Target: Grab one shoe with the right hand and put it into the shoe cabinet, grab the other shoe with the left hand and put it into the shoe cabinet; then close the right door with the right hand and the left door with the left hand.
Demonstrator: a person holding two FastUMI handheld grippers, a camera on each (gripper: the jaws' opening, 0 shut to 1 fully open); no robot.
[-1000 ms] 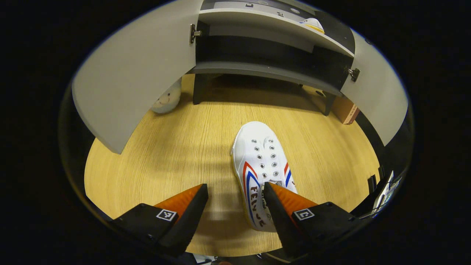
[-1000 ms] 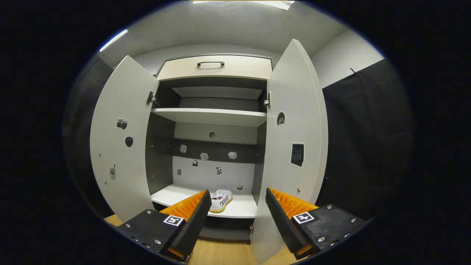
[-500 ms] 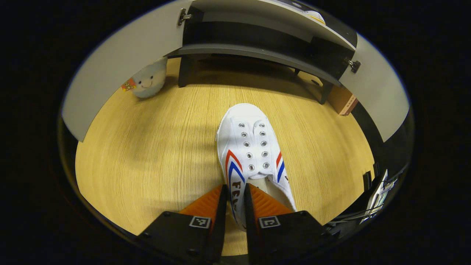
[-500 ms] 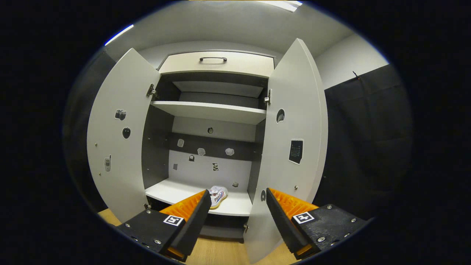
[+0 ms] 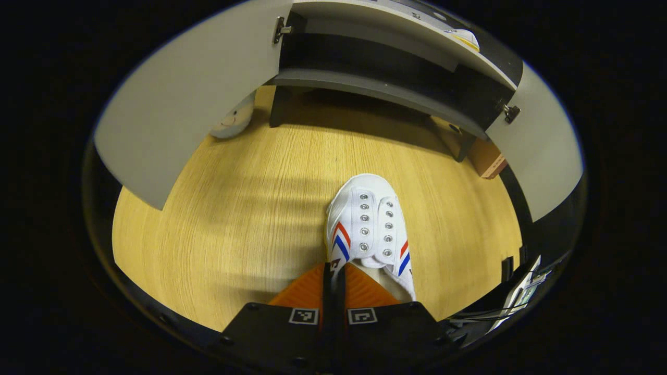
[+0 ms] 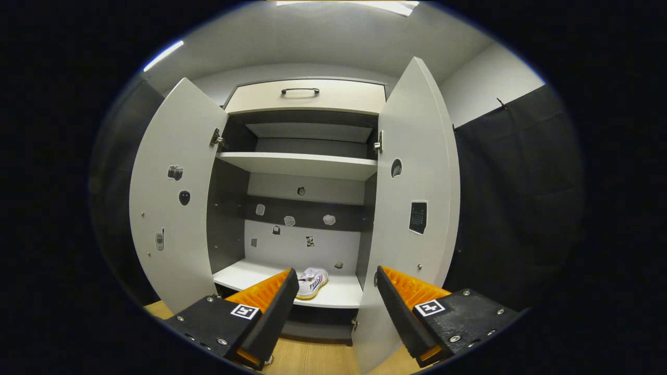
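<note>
Left claw point(image 5: 334, 271) pinching white canvas shoe with red-blue stripes point(image 5: 369, 229) at its 6 o'clock collar; right claw point(image 6: 336, 289) spread, facing open grey shoe cabinet point(image 6: 305, 166).

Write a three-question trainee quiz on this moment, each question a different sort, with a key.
1. True or false: the left gripper is shut on the white sneaker by its collar.
2. Multiple choice: the other sneaker lies on A) the floor, B) the cabinet's bottom shelf, C) the upper shelf.
3. Fill in: both cabinet doors, left door and right door, stand ____, and the right gripper holds ____.

Key: 1 true; 2 B; 3 open, nothing.
</note>
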